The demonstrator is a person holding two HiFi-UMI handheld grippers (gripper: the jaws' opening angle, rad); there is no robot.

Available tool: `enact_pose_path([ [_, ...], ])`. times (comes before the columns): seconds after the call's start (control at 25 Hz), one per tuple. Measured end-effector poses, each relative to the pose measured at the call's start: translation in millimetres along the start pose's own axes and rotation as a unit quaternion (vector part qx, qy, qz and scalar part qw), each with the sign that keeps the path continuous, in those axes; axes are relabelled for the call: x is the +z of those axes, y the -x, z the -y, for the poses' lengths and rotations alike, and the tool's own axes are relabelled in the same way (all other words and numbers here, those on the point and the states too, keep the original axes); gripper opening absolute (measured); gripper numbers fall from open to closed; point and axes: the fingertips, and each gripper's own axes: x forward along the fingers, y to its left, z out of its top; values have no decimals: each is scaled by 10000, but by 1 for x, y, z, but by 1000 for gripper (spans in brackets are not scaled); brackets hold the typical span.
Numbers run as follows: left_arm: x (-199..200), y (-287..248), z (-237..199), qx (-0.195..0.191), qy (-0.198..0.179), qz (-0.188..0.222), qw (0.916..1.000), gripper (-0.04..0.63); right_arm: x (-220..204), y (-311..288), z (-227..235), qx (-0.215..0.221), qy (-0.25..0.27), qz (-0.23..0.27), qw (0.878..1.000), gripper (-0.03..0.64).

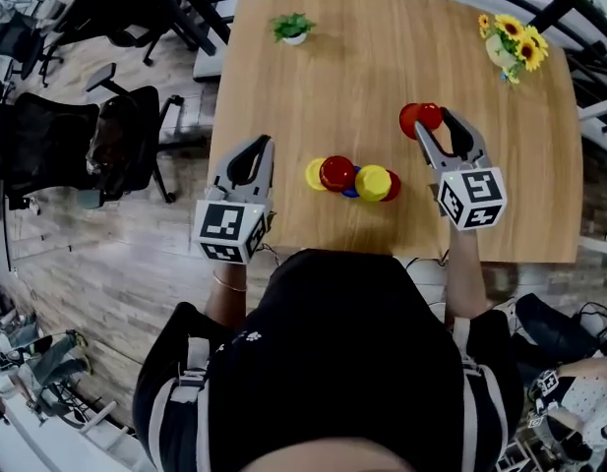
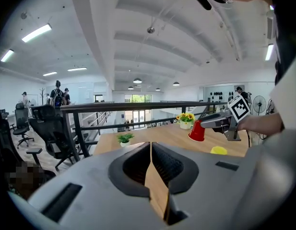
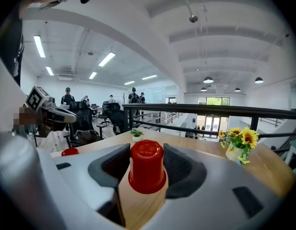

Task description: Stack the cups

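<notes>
Wooden table. Left gripper: jaws together, nothing between them, at the table's near left edge. Right gripper: clamped on red cup, one jaw on each side. The cup is inverted, long axis upright, rim down. Loose cups are clustered on the table between the grippers.

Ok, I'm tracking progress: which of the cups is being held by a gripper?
The red cup between the right gripper's fingers, apart from the other cups clustered by the table's near edge. The left gripper is shut, empty.
</notes>
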Motion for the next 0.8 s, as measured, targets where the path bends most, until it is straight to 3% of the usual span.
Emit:
enact_pose_path([
  [0.44,-7,2,-8,-429,115,160,9989,21,36,28,-83,550,188,91,9983,218],
  [0.8,-16,5,0,-767,71,237,9968,21,36,42,-132,880,270,-58,9957,218],
])
